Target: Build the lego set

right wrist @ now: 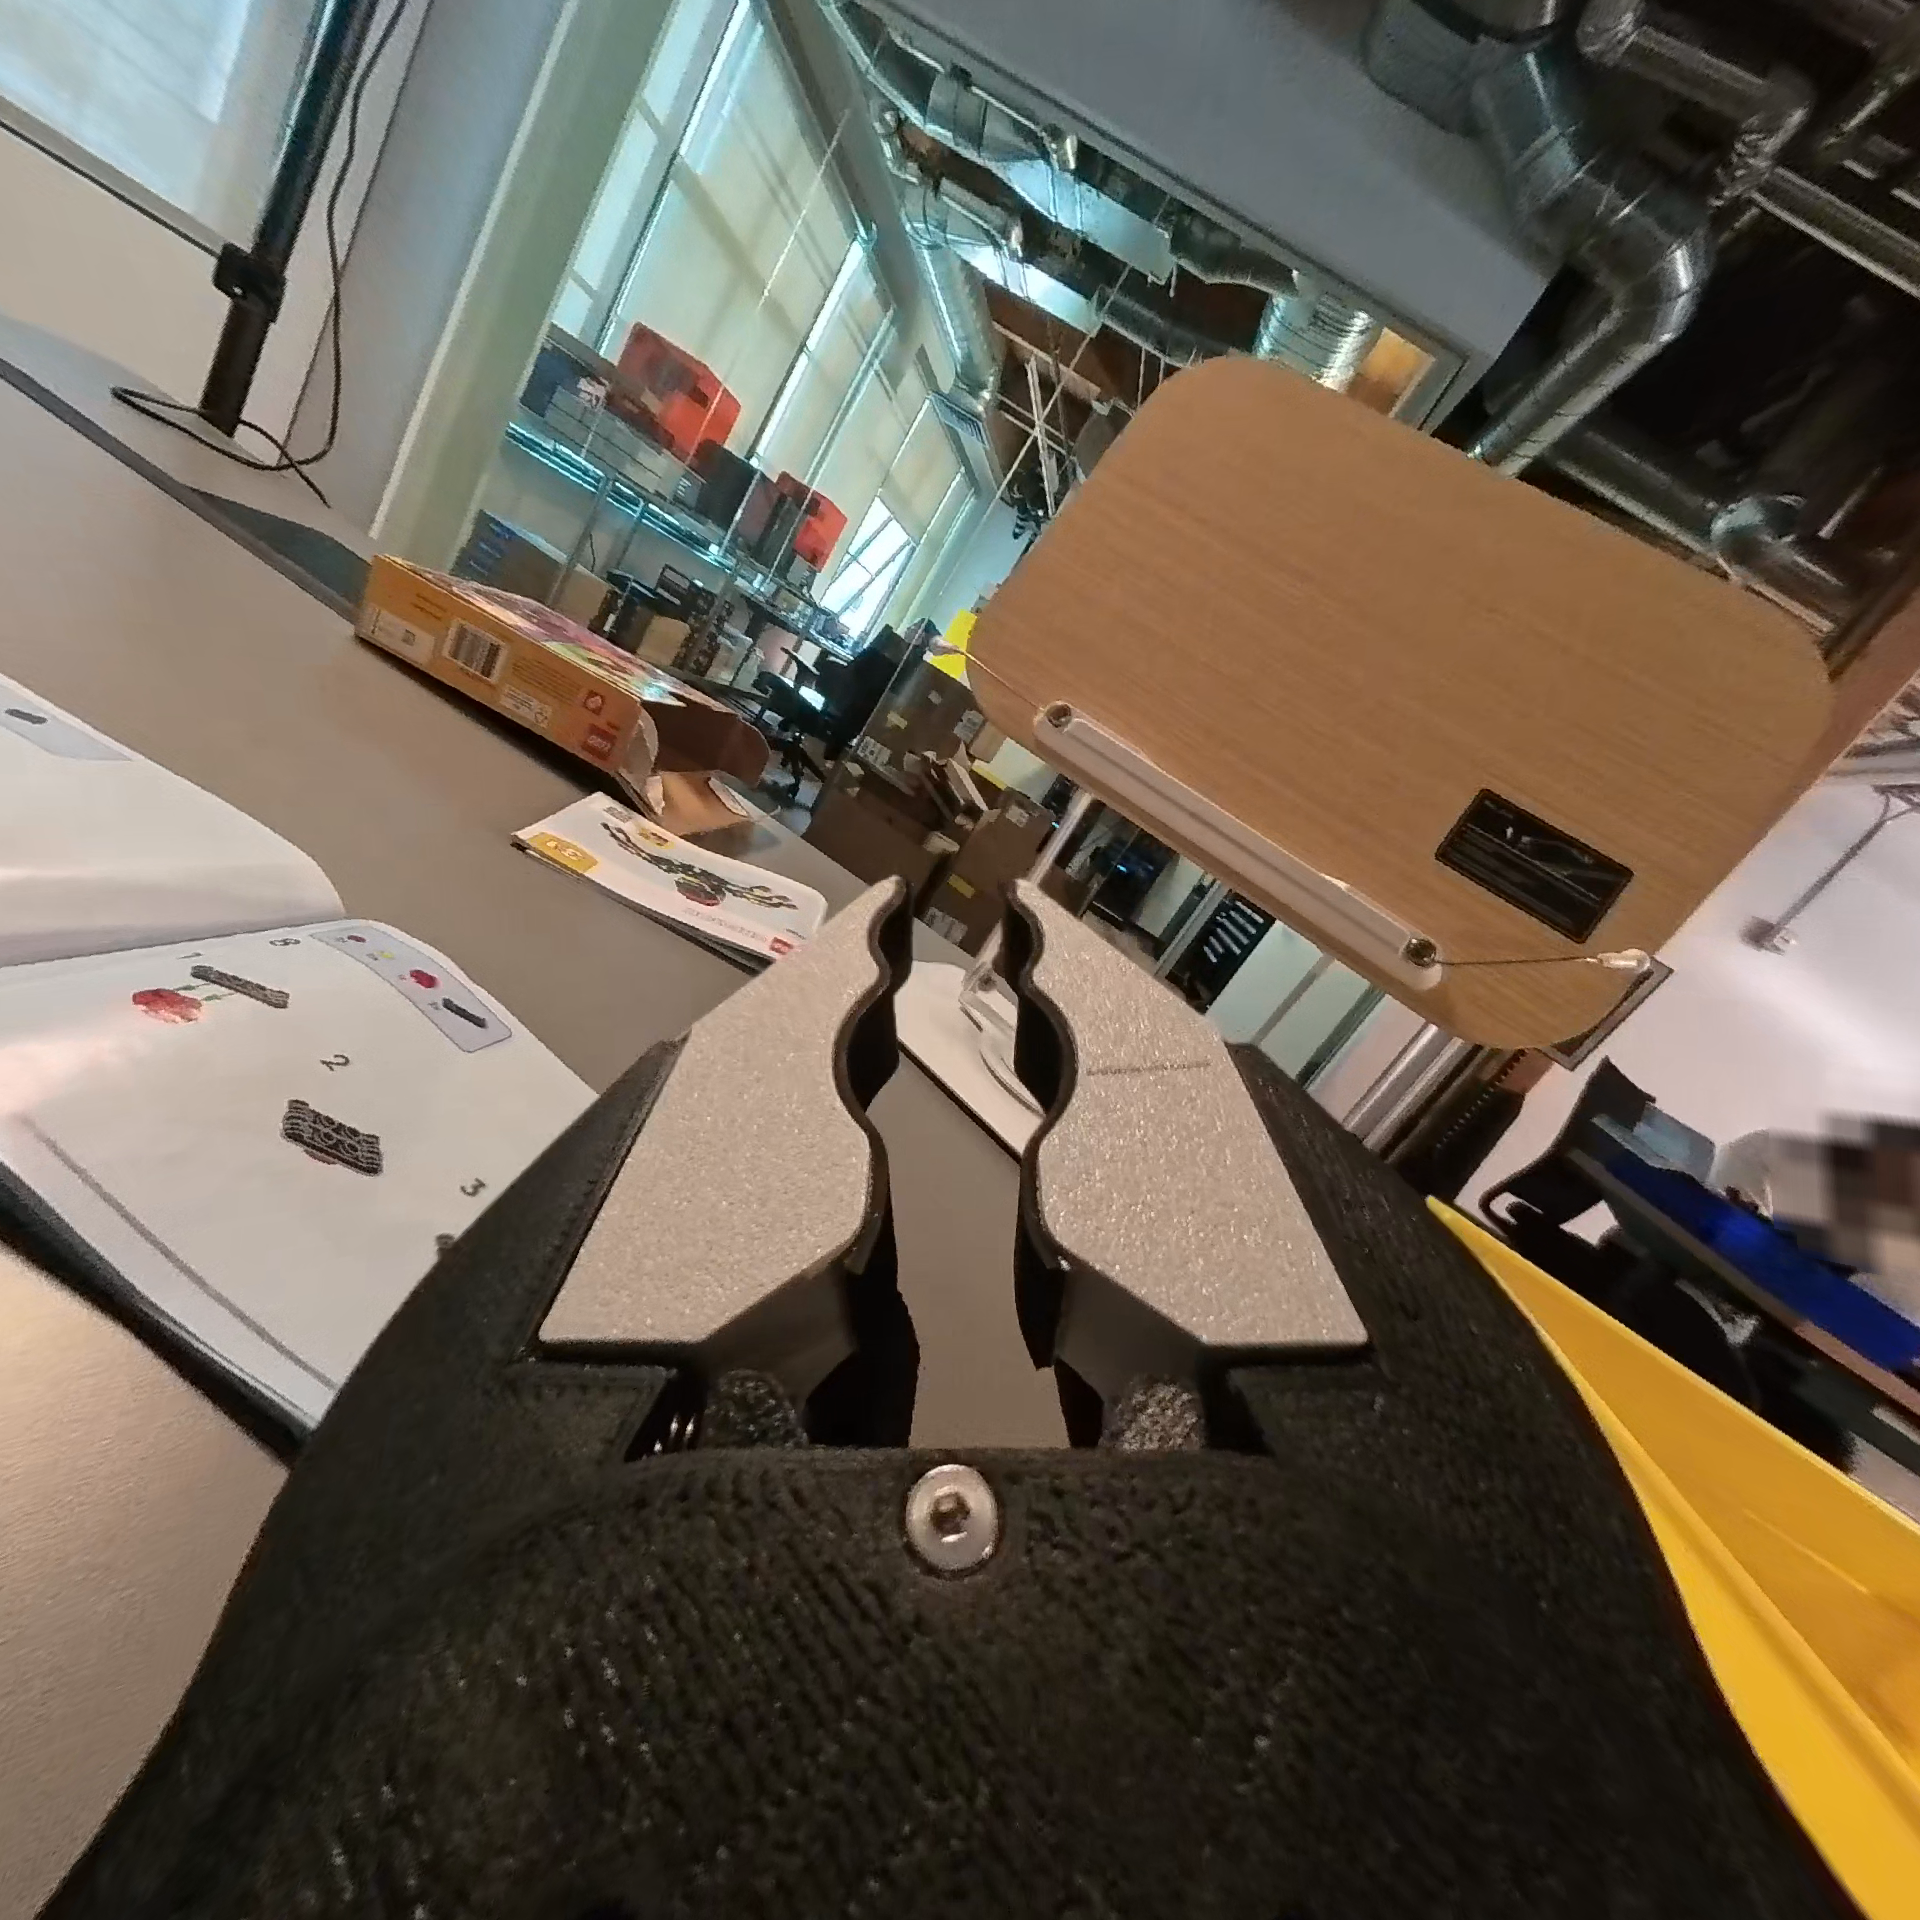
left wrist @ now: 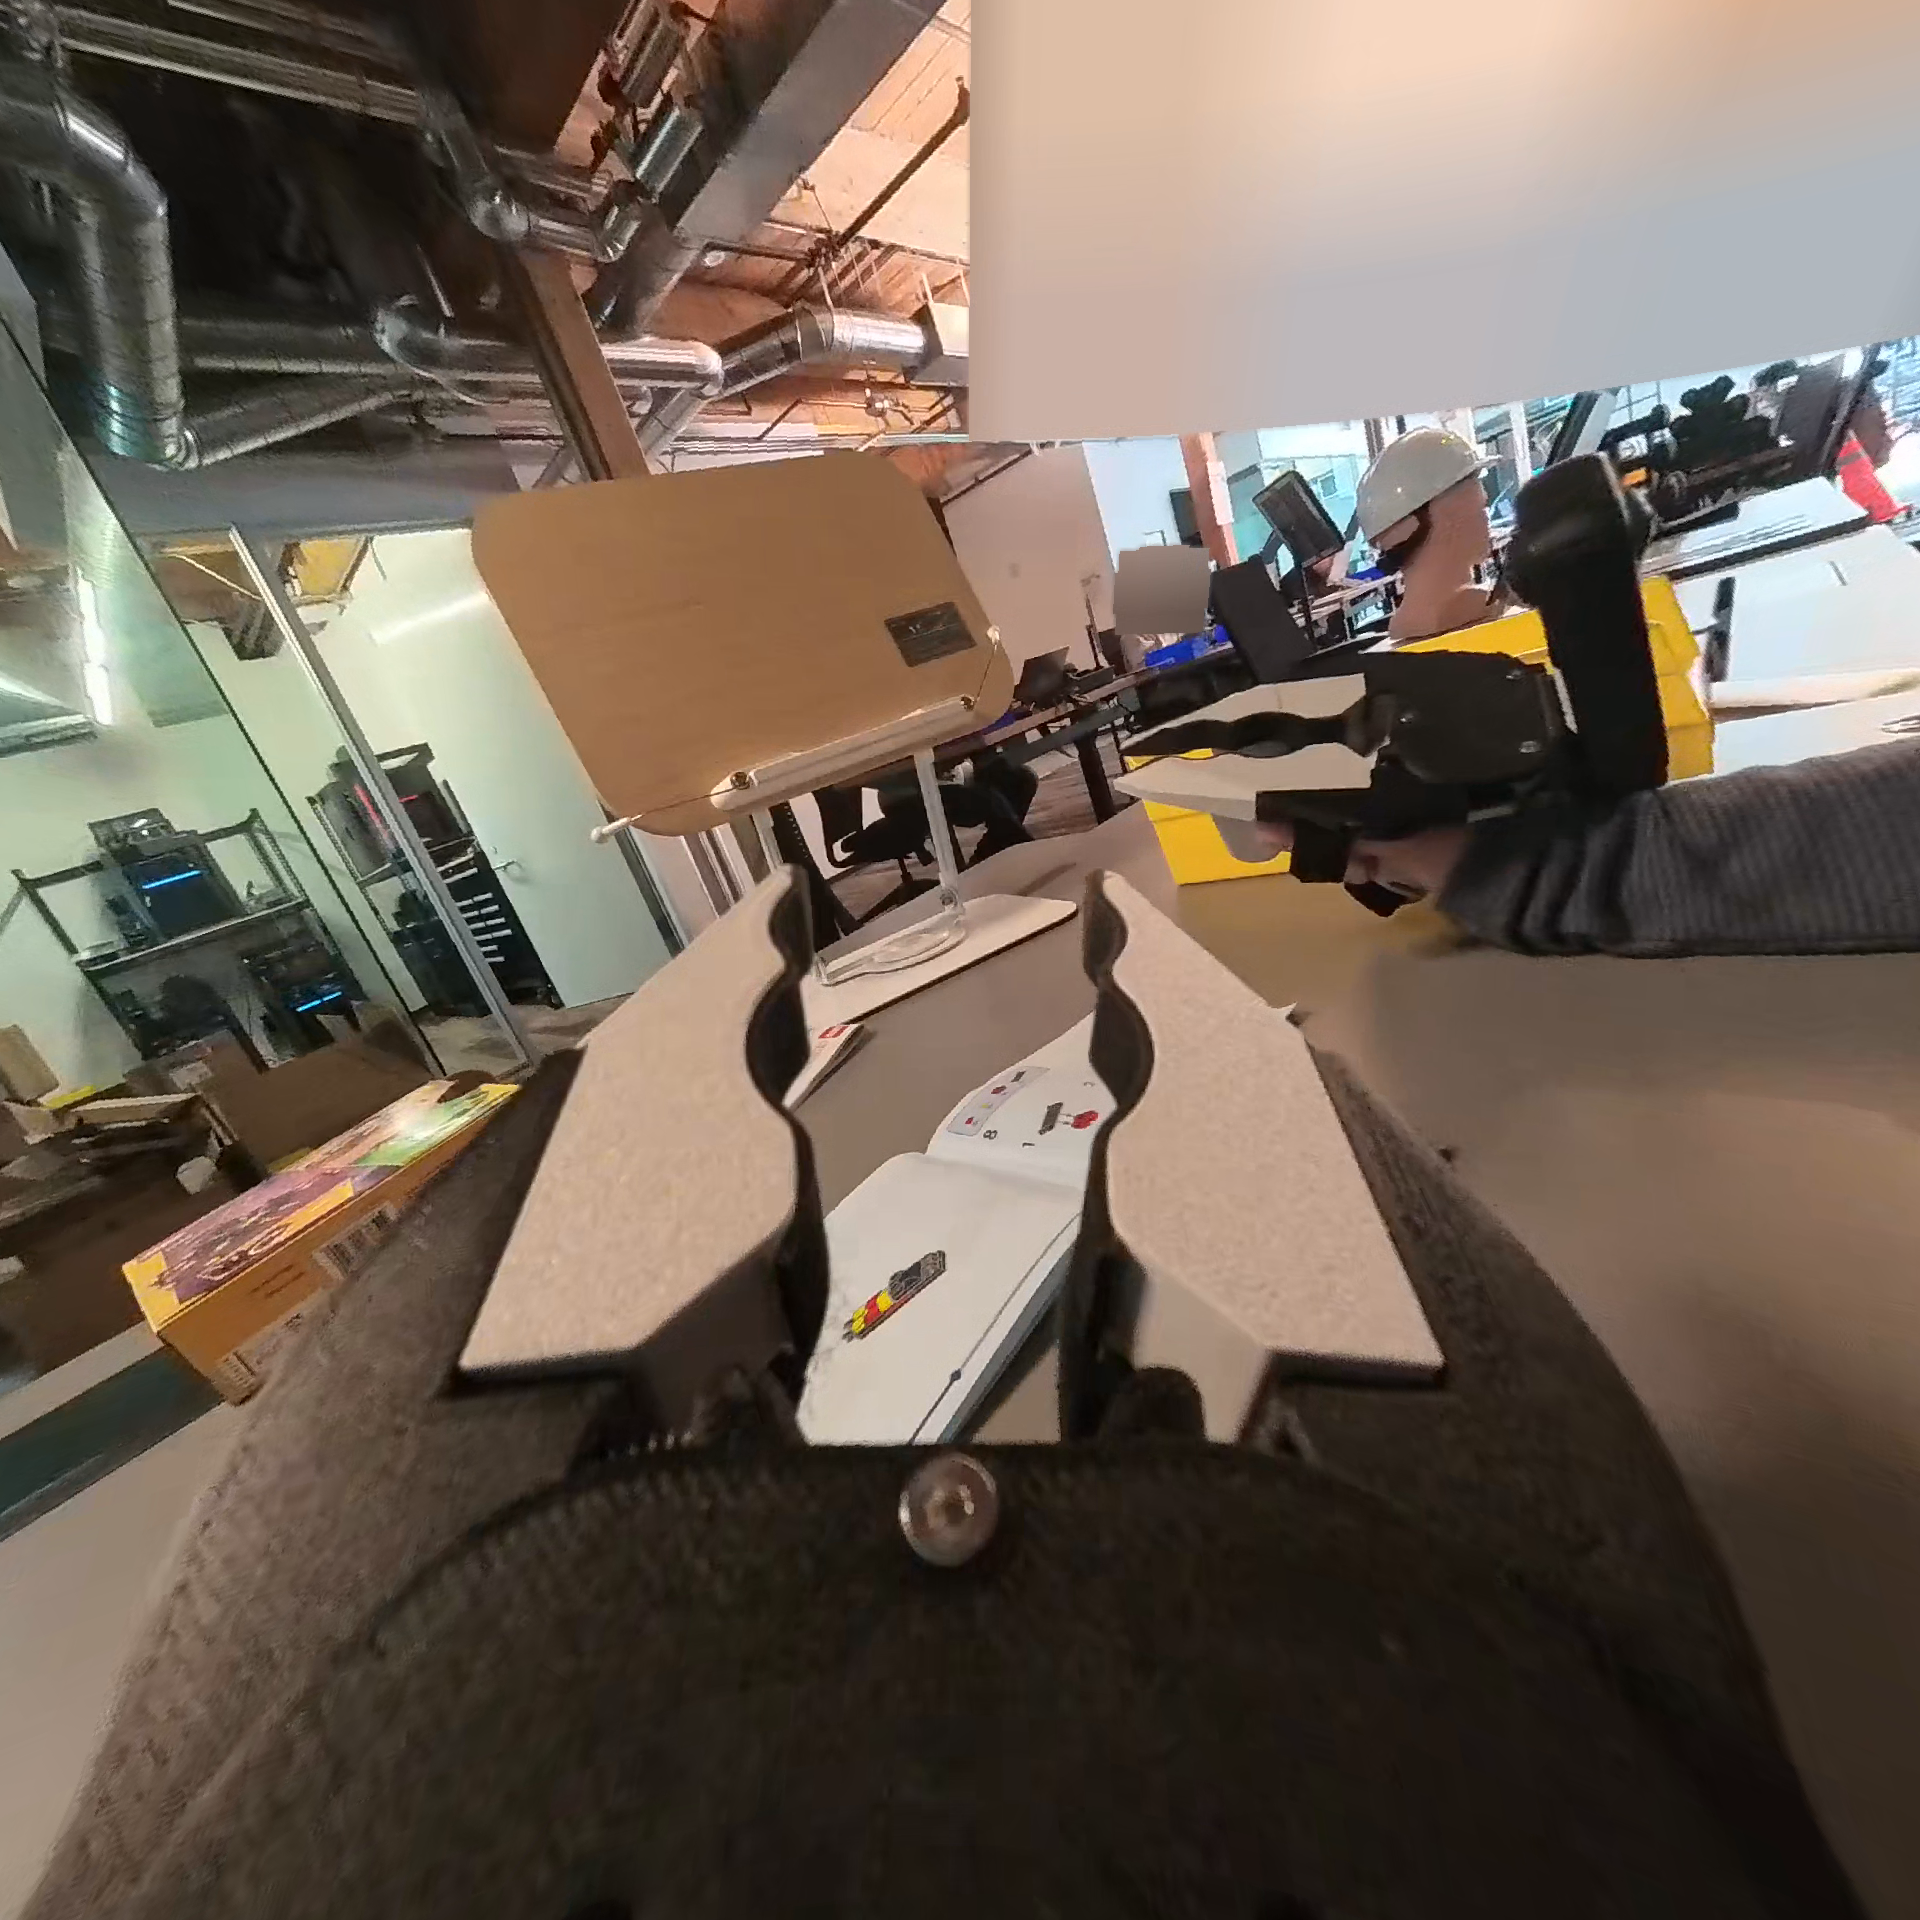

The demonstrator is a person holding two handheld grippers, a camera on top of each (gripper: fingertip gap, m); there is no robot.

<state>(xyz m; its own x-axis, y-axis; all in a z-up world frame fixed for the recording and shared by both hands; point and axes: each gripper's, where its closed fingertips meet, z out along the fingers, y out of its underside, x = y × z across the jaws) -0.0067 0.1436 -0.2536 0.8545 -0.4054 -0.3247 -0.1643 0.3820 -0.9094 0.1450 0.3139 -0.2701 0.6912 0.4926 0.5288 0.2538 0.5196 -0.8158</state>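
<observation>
Left wrist view: left gripper (left wrist: 945, 914) jaws wide apart, holding nothing.

1. The left gripper (left wrist: 945, 925) points forward, low and near level; its fingers stand wide apart with nothing between them.
2. The right gripper (right wrist: 958, 914) has its tips close together with a narrow gap, and holds nothing.
3. In the left wrist view the right gripper (left wrist: 1143, 764) sits far right, pointing left, held by a hand (left wrist: 1382, 862) in a grey sleeve (left wrist: 1683, 862).
</observation>
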